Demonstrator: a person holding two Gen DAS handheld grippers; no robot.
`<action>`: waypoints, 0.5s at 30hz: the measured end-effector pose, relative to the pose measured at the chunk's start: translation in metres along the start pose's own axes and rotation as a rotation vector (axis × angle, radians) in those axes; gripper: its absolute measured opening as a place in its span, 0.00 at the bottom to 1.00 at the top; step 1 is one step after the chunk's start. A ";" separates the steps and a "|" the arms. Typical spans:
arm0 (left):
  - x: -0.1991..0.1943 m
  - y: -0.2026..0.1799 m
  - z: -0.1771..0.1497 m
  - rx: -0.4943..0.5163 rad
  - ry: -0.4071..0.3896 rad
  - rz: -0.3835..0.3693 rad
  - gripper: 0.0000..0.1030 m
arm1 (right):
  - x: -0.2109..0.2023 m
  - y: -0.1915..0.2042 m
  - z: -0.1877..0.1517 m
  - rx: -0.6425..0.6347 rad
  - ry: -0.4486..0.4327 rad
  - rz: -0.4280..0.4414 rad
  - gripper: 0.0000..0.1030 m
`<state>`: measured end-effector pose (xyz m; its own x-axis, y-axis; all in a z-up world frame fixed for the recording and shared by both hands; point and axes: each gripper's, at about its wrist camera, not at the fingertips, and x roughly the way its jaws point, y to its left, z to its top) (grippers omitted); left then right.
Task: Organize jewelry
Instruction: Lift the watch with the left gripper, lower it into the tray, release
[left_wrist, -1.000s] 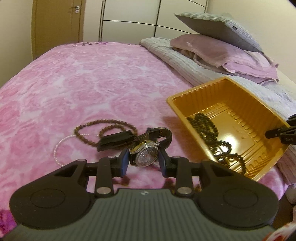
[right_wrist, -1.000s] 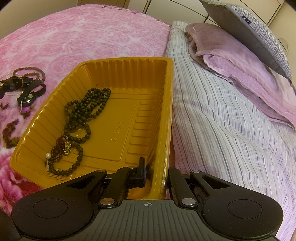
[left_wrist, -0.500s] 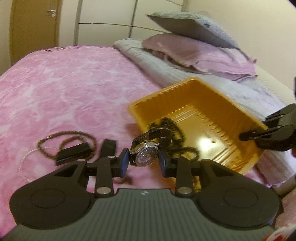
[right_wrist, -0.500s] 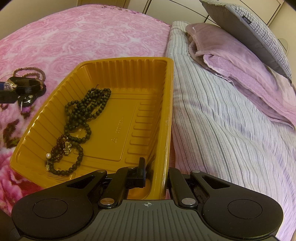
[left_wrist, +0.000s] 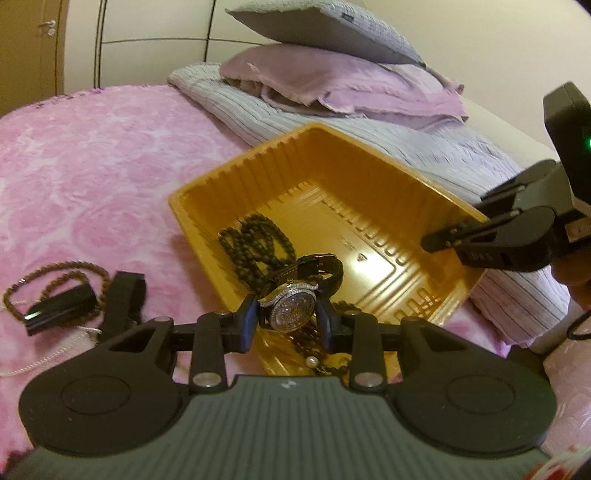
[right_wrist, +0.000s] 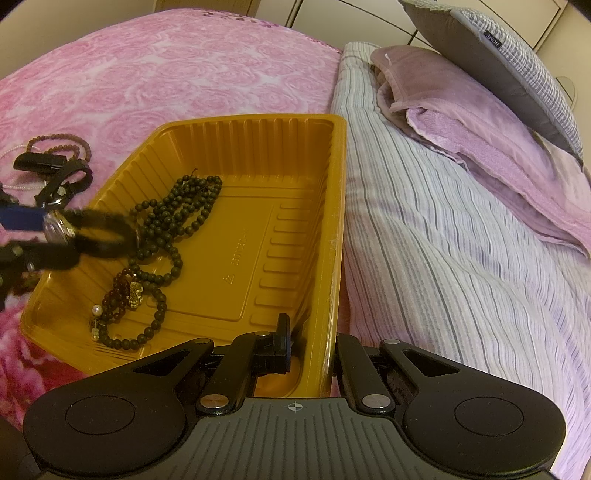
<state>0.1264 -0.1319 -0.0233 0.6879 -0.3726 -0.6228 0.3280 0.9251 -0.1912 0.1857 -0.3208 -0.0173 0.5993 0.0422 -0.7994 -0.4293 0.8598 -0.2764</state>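
Observation:
My left gripper (left_wrist: 286, 321) is shut on a jewelled wristwatch (left_wrist: 293, 313) with a black strap and holds it above the near-left edge of the orange tray (left_wrist: 280, 158). The watch also shows blurred in the right wrist view (right_wrist: 59, 227). Dark bead necklaces (right_wrist: 173, 218) and a reddish bracelet (right_wrist: 123, 291) lie in the tray (right_wrist: 236, 136). My right gripper (right_wrist: 310, 347) is shut on the tray's near rim. A brown bead bracelet (left_wrist: 55, 275), a thin white chain (left_wrist: 44, 360) and two black items (left_wrist: 59, 310) lie on the pink blanket.
The tray sits on a pink rose-patterned blanket (left_wrist: 92, 155) against a striped grey quilt (right_wrist: 461, 240). Purple and grey pillows (right_wrist: 491, 96) are stacked behind. A second black watch (right_wrist: 68, 181) lies left of the tray.
My left gripper has lifted the watch off the blanket and carried it right, to above the tray's edge. The right gripper has kept its hold on the rim.

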 end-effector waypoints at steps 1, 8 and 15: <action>0.002 -0.001 0.000 0.002 0.005 -0.003 0.29 | 0.000 0.000 0.000 0.000 0.000 0.000 0.05; 0.009 -0.008 0.002 0.022 0.015 -0.016 0.29 | 0.000 0.000 0.000 0.000 0.000 0.000 0.05; 0.010 -0.011 0.002 0.030 0.021 -0.022 0.29 | 0.000 0.000 0.000 0.002 0.000 0.002 0.05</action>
<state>0.1309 -0.1461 -0.0263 0.6667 -0.3912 -0.6344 0.3624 0.9139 -0.1828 0.1857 -0.3213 -0.0173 0.5983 0.0438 -0.8001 -0.4293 0.8606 -0.2739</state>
